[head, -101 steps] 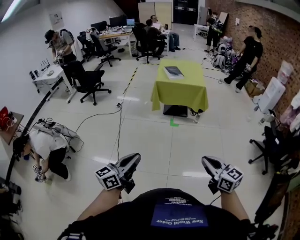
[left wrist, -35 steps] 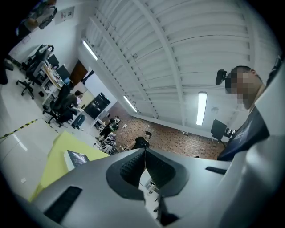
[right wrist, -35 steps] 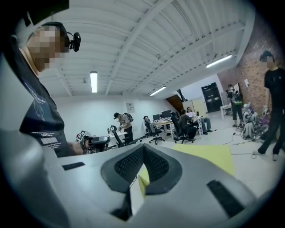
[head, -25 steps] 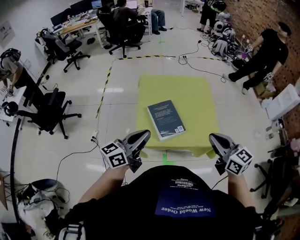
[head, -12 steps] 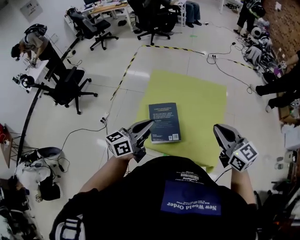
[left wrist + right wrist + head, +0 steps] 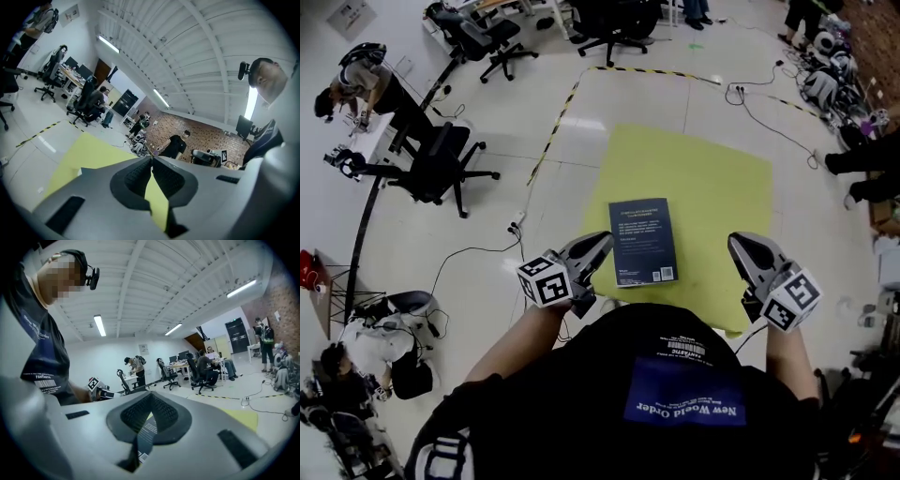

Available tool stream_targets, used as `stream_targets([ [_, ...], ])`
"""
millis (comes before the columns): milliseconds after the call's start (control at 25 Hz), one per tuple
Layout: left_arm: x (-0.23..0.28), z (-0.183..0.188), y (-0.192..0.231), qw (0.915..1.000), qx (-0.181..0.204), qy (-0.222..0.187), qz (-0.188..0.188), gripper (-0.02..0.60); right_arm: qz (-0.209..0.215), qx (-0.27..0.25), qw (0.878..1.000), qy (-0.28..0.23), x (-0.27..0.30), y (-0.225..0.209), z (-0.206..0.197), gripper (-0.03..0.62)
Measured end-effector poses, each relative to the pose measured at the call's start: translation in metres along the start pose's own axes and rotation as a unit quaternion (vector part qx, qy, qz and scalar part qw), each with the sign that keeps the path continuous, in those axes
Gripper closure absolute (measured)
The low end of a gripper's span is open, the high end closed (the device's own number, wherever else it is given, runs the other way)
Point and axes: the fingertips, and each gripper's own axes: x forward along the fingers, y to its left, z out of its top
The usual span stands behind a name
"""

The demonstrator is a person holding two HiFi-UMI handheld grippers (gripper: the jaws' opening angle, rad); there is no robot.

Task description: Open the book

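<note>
A closed dark blue book (image 6: pixel 642 239) lies flat on a table covered with a yellow-green cloth (image 6: pixel 712 183), near its front left part. My left gripper (image 6: pixel 605 240) hovers at the book's left edge with its jaws shut and nothing between them. My right gripper (image 6: pixel 737 241) is over the cloth to the right of the book, well apart from it, also shut and empty. In the left gripper view the fingertips (image 6: pixel 151 158) meet, with the cloth (image 6: pixel 89 150) behind them. In the right gripper view a strip of the book (image 6: pixel 149 430) shows below the closed tips (image 6: pixel 151 394).
Office chairs (image 6: pixel 441 159) stand on the floor to the left. Yellow-black tape (image 6: pixel 558 122) and cables (image 6: pixel 759 103) run past the table's far side. One person stands at a desk (image 6: pixel 361 80); another crouches at lower left (image 6: pixel 375 347).
The table and book have come nearer in the head view. Both grippers now reach the table's near edge, the left one beside the book. The jaws stay shut.
</note>
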Motion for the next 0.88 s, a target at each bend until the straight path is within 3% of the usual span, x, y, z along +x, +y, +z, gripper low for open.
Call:
stream_targets([
  [240, 0.004, -0.013, 0.045, 0.999, -0.024, 0.036, -0.009, 0.574, -0.02, 0.011, 1.0, 0.021, 0.031, 0.004, -0.009, 0.608],
  [560, 0.022, -0.076, 0.116, 0.9895, -0.065, 0.109, 0.069, 0.572, -0.018, 0.07, 0.996, 0.057, 0.058, -0.034, -0.087, 0.608],
  [800, 0.033, -0.11, 0.151, 0.9785, -0.112, 0.133, 0.111, 0.359, -0.009, 0.103, 0.992, 0.074, 0.073, -0.047, -0.144, 0.608],
  [880, 0.041, -0.122, 0.157, 0.9748, -0.12, 0.149, 0.115, 0.319, -0.01, 0.11, 0.991, 0.075, 0.075, -0.049, -0.157, 0.608],
])
